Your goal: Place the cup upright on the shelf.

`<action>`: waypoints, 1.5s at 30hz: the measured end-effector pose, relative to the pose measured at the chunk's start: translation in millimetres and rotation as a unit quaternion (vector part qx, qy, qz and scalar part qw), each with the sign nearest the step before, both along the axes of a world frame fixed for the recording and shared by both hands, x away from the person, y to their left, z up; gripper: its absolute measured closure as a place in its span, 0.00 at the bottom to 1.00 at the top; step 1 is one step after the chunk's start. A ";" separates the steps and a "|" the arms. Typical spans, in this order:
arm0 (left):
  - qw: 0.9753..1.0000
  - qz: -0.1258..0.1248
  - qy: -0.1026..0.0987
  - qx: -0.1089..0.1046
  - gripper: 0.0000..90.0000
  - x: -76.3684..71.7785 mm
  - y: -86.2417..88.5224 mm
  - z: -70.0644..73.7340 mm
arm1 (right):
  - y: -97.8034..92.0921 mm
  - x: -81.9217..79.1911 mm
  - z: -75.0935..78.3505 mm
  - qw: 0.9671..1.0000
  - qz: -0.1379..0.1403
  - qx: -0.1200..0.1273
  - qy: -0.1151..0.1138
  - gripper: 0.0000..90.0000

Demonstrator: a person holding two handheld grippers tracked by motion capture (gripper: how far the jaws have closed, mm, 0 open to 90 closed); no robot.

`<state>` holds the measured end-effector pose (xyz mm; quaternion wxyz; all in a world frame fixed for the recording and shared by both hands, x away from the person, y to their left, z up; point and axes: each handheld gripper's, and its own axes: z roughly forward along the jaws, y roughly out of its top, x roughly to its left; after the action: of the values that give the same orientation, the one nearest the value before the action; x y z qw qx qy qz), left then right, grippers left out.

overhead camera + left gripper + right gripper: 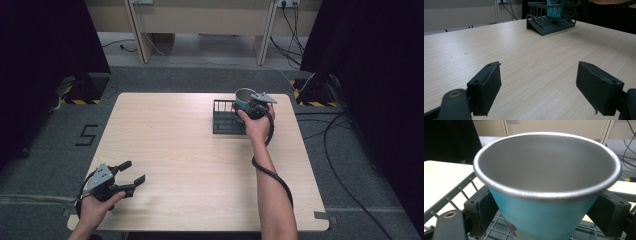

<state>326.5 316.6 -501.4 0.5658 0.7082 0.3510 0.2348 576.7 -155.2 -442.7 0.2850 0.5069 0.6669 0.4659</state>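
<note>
The cup [544,220] between the jaws of the right tool [255,107] is turquoise blue on the outside, with a small reddish-brown mark low on its wall; inside it is plain matt silver-grey, and its rolled rim shines a brighter silver. The wire rack [225,120] under that tool is dark grey-green all over. Both tools are black, each with a pale grey plate on top, and the left tool [134,177] has dull charcoal pads [490,87] and a brass-coloured ring at one joint. The bench [190,160] is pale beige with fine, straight wood grain. The floor [45,150] beside the left tool is grey carpet with a black mark on it.
</note>
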 end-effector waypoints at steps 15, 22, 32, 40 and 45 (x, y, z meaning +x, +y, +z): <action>1.000 -0.001 -0.001 0.001 0.22 -0.3 -0.3 0.2 | 2.6 -7.7 -2.0 1.000 -0.007 0.014 0.006 0.17; 1.000 -0.001 -0.001 0.002 0.21 -0.3 -0.7 0.1 | 2.2 -16.2 -1.4 1.000 -0.003 0.014 0.001 0.18; 1.000 -0.001 -0.001 0.002 0.21 0.0 -1.0 0.0 | -0.2 -29.2 0.1 1.000 0.010 0.013 -0.003 0.18; 1.000 0.000 -0.001 0.001 0.22 -0.2 -0.5 0.1 | -3.5 -43.0 5.6 1.000 0.013 0.005 -0.008 0.18; 1.000 0.000 -0.001 0.002 0.22 -0.1 -0.7 0.2 | -6.9 -55.8 9.0 1.000 0.020 -0.001 -0.012 0.17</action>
<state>326.4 315.9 -501.2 0.5651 0.7087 0.3500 0.2365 520.9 -162.2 -433.6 0.2841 0.4873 0.6740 0.4770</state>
